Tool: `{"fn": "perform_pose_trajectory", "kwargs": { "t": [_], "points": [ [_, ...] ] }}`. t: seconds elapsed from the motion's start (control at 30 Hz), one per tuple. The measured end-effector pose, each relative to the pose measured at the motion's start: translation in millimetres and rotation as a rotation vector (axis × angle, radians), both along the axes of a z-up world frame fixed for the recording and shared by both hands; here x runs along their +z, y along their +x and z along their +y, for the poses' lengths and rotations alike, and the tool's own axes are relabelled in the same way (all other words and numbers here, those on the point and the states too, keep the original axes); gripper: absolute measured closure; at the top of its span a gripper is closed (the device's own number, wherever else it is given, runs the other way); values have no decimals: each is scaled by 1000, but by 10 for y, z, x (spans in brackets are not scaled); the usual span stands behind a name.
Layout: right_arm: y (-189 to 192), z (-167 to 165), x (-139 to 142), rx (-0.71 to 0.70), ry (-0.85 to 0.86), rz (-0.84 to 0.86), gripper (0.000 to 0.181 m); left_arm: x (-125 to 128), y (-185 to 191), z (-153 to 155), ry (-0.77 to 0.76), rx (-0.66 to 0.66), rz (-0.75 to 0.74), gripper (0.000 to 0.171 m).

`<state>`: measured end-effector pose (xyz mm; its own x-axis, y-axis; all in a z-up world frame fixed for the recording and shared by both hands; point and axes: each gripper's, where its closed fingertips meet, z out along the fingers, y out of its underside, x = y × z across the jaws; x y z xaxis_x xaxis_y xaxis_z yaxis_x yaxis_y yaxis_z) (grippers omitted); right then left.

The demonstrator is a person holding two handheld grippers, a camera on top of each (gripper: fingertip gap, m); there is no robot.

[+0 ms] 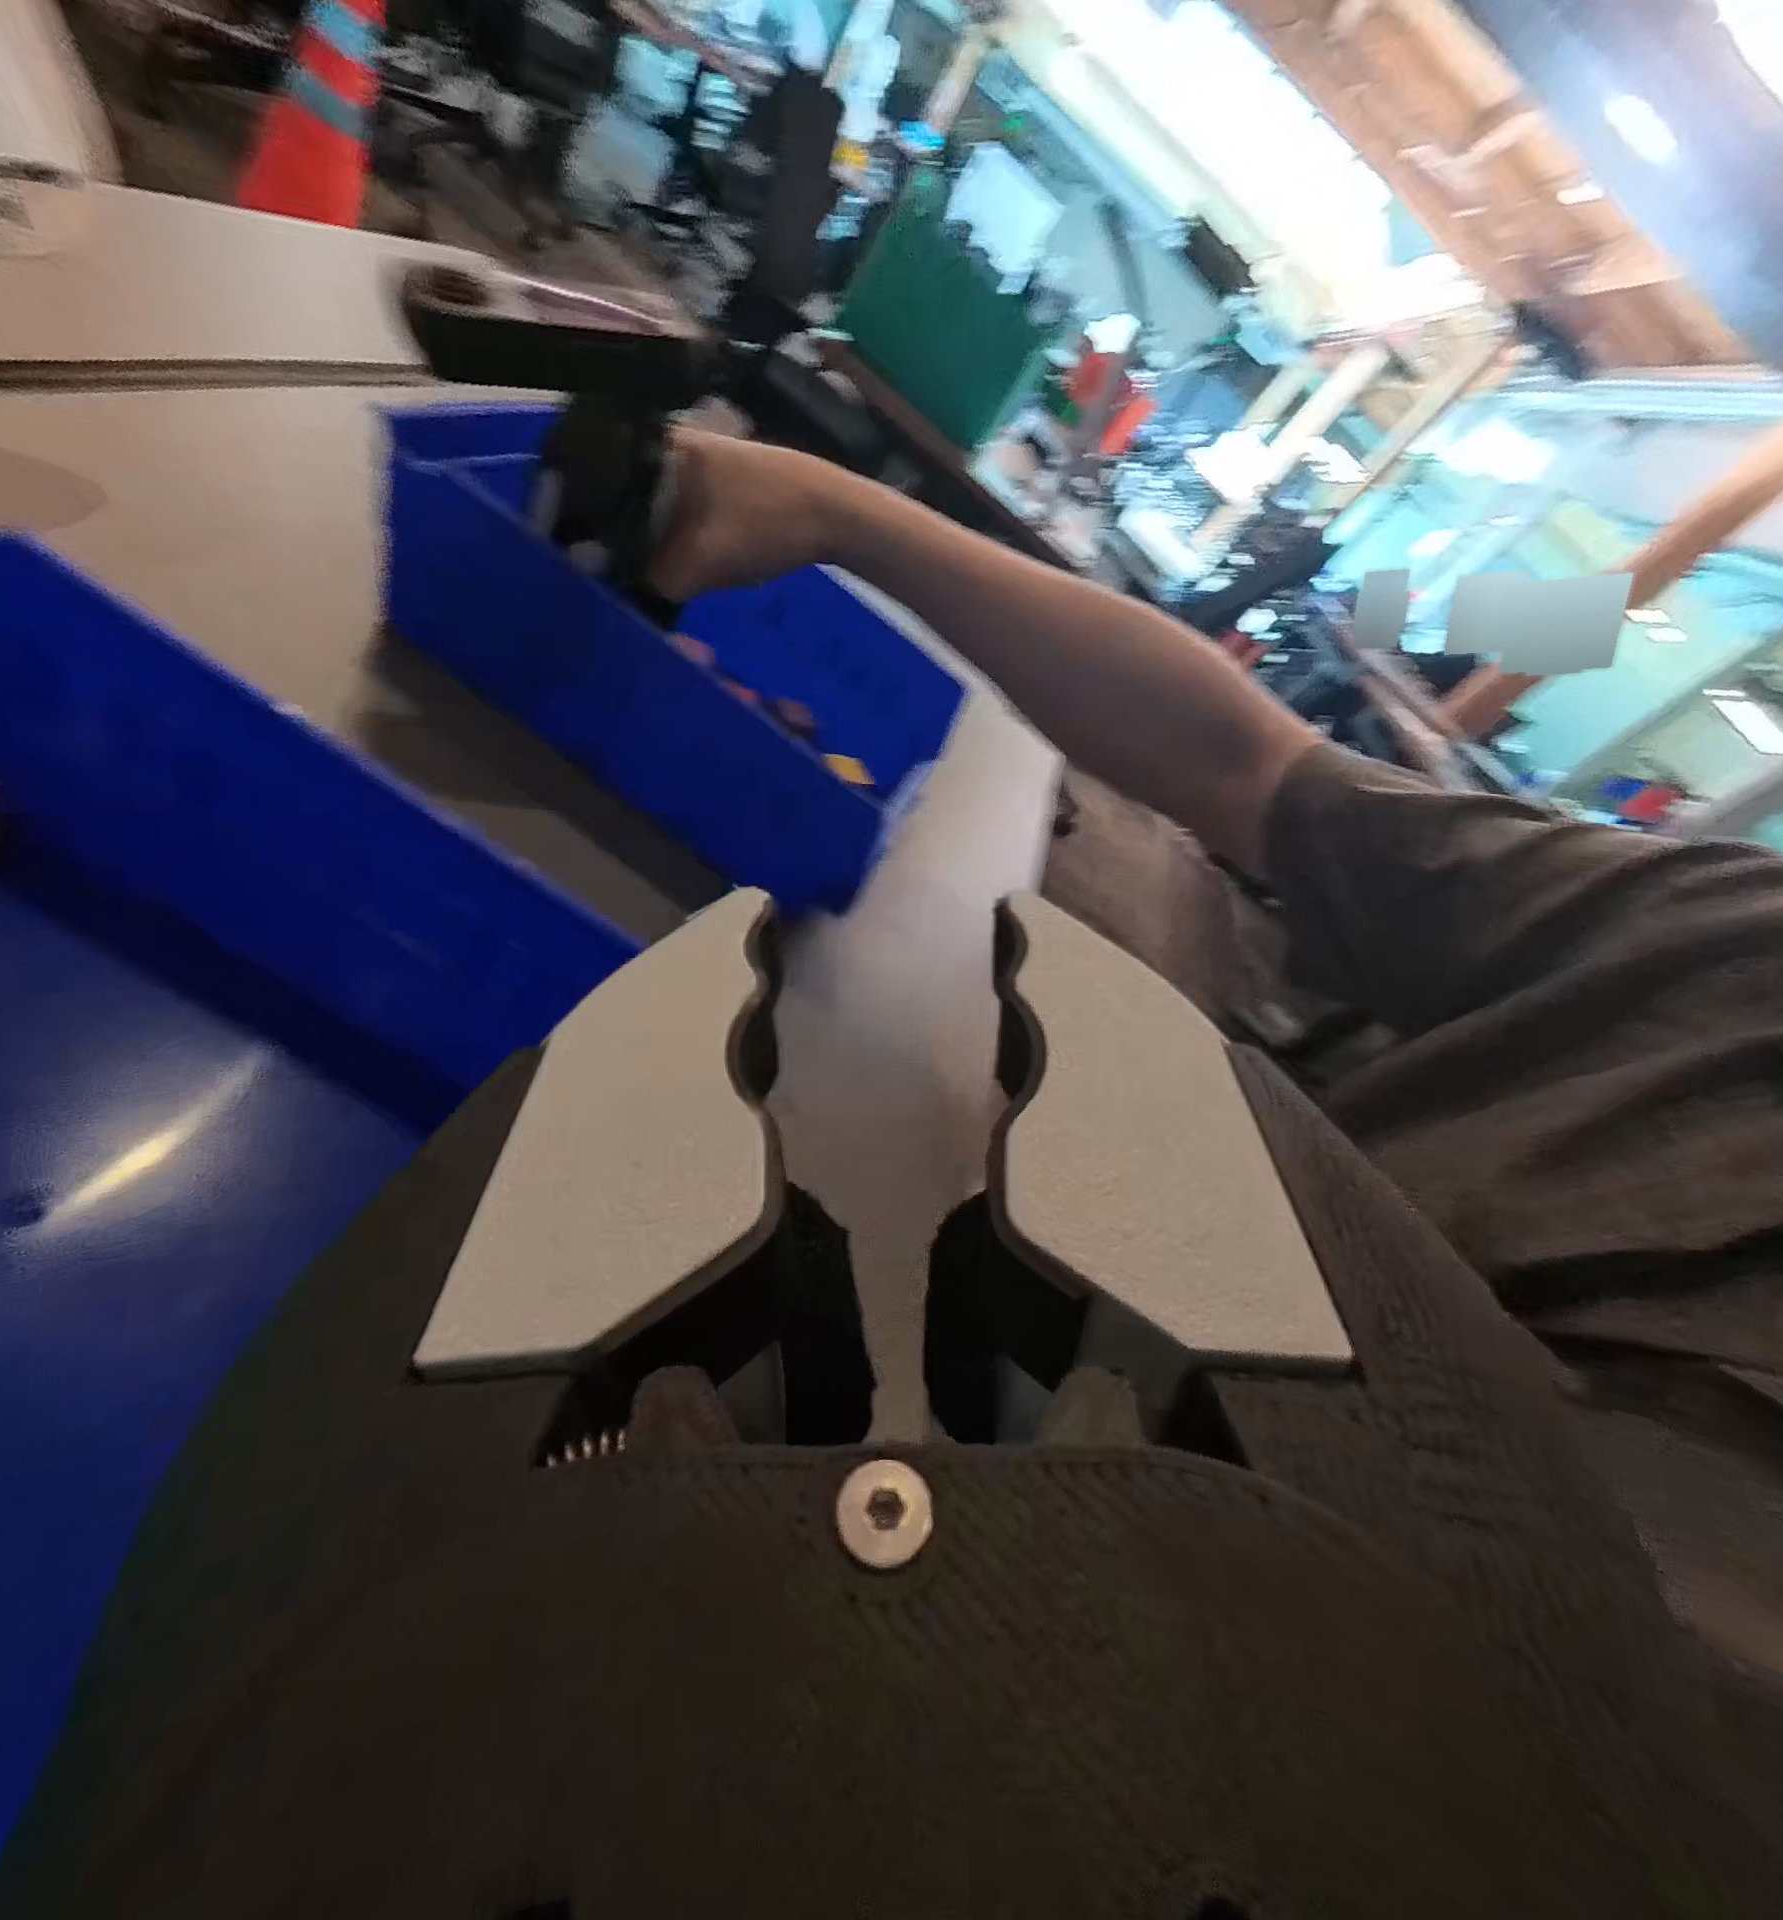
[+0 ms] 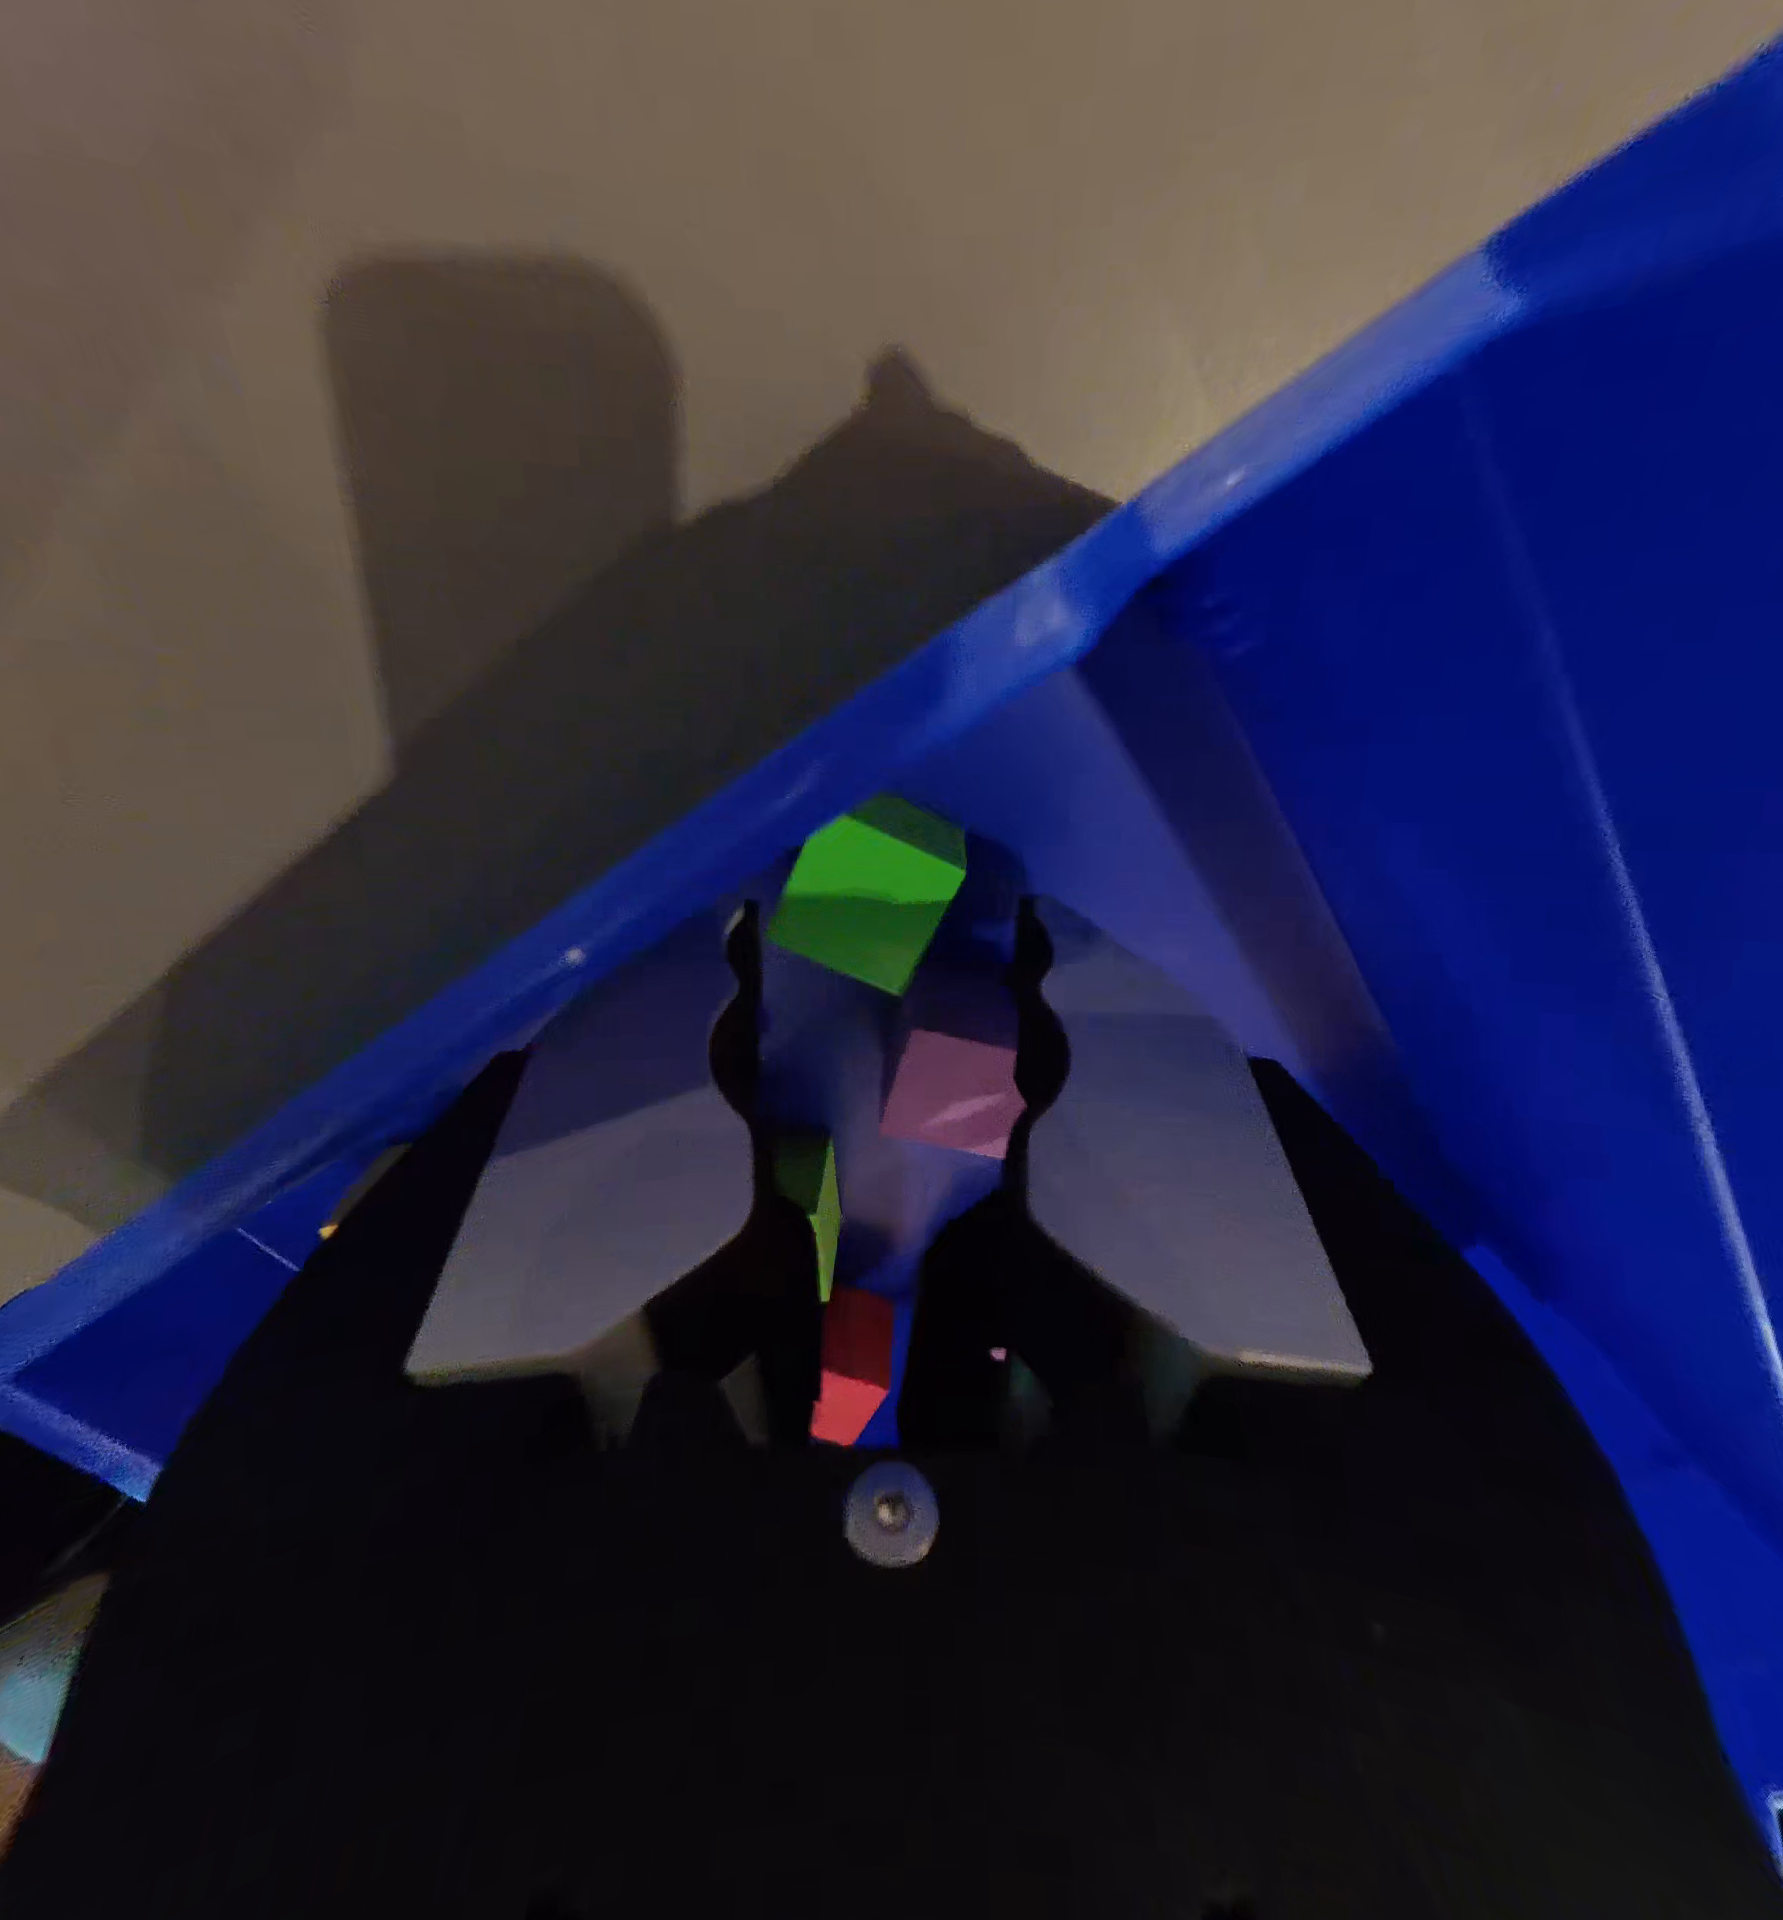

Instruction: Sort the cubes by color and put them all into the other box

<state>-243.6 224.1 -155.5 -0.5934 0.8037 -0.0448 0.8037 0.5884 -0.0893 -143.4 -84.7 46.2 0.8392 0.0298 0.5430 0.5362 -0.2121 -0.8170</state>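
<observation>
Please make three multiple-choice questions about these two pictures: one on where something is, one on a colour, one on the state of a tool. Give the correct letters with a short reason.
1. Where does the right tool point?
A. into a blue bin
B. at a shelf
C. at the floor

2. What colour is the block nearest the bin's corner?
A. yellow
B. green
C. white

3. How are the left tool's fingers?
A. shut on a block
B. shut, empty
C. apart, empty

Answers:
1 A: blue bin walls surround its fingers.
2 B: the green block lies under the rim, above a purple block.
3 C: the white table shows between the left tool fingers.
</observation>
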Motion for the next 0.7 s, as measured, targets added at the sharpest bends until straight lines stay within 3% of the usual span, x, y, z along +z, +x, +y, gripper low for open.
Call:
{"fn": "perform_pose_trajectory", "kwargs": {
  "t": [0.17, 0.3, 0.47, 0.7],
  "points": [
    [-42, 57, 143, -27, -1, 29, 131, -201, -512, 45, -249, 162, 95, 122],
    [-88, 197, 363, -59, 81, 141, 136, -585, -1036, 229, -490, 330, 83, 120],
    [-70, 172, 621, -63, 102, 319, 142, -1076, -1567, 579, -507, 448, -69, 118],
    [101, 92, 864, 18, 139, 473, 146, -1643, -1985, 638, -606, 644, -181, 90]
  ]
}}
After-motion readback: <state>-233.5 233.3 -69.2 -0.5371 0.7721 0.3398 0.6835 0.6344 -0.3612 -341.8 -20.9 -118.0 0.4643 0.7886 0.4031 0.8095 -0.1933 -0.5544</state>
